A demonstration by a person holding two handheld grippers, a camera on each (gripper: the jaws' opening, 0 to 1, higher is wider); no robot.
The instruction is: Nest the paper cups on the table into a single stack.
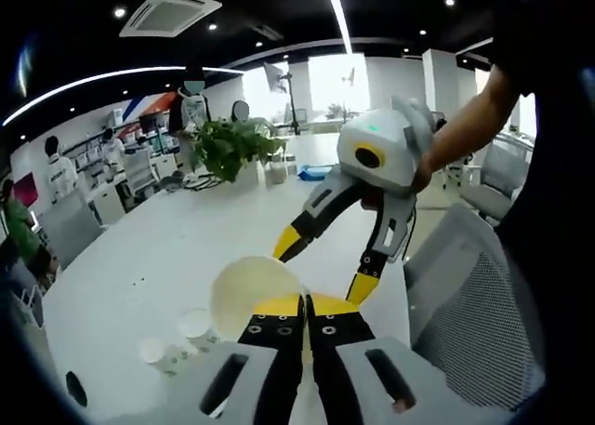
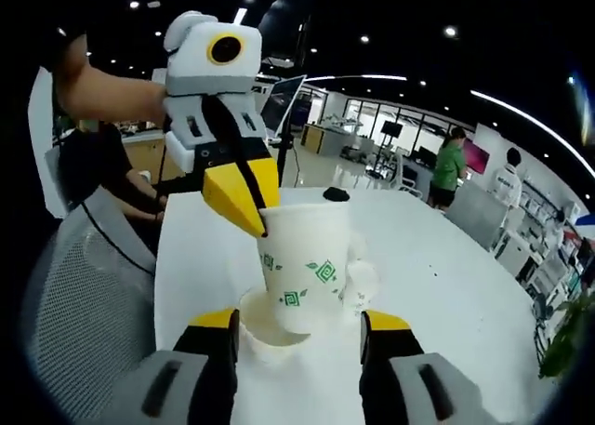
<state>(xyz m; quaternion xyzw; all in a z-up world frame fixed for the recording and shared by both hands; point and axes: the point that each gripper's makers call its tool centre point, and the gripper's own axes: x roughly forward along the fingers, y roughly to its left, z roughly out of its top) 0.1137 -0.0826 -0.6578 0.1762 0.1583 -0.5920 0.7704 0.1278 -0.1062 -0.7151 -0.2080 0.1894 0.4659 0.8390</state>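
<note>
My left gripper [image 1: 305, 306] is shut on the rim of a white paper cup [image 1: 249, 295] with green marks [image 2: 307, 267], and holds it above the white table [image 1: 139, 258]. From the right gripper view, the left gripper [image 2: 249, 222] pinches the cup's near rim. My right gripper [image 2: 302, 325] is open, its yellow-tipped jaws on either side of the cup's lower part without touching it. In the left gripper view, the right gripper [image 1: 327, 269] hangs just beyond the cup. A cream round rim [image 2: 263, 330] lies under the cup's base. Two small cups [image 1: 177, 339] stand on the table.
Grey mesh chairs [image 1: 465, 323] [image 2: 84, 295] stand at the table's edge. A potted plant [image 1: 232, 146] sits at the far end of the table. A small dark object [image 2: 336, 194] lies on the table [image 2: 446, 285]. People stand around desks in the background.
</note>
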